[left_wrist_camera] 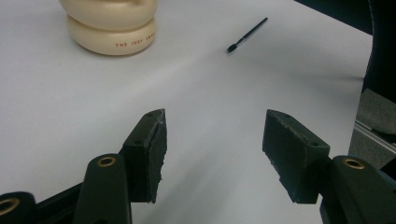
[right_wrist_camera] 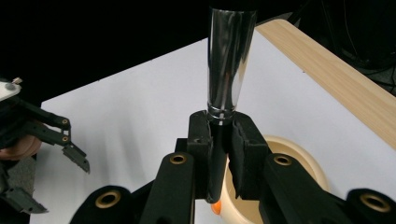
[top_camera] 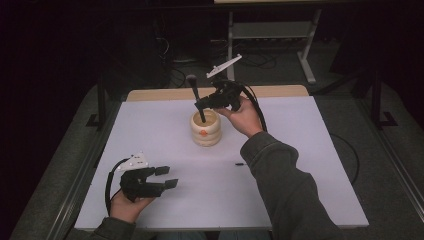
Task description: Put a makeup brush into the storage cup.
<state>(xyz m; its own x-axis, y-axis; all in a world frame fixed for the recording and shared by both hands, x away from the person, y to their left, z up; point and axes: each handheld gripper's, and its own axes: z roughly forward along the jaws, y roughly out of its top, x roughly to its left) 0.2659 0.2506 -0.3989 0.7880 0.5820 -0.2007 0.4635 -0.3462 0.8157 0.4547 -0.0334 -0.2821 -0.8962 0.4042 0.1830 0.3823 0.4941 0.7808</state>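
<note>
While the right gripper (right_wrist_camera: 219,154) pinched the dark handle of a makeup brush (top_camera: 197,96), its jaws pressed together on it just below the silver ferrule, the brush stood tilted with its lower end inside the cream holder (top_camera: 205,128) near the middle of the table (top_camera: 300,165), toward the far edge; the left gripper (top_camera: 171,177) rested by the near left corner, jaws spread and holding nothing; a small, perhaps thinner, brush (left_wrist_camera: 246,34) lay apart on the white top.

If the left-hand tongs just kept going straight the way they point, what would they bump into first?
Probably nothing soon: the open left tongs point over bare white table. The cream pot sits left of that line, the small black brush slightly right.
</note>
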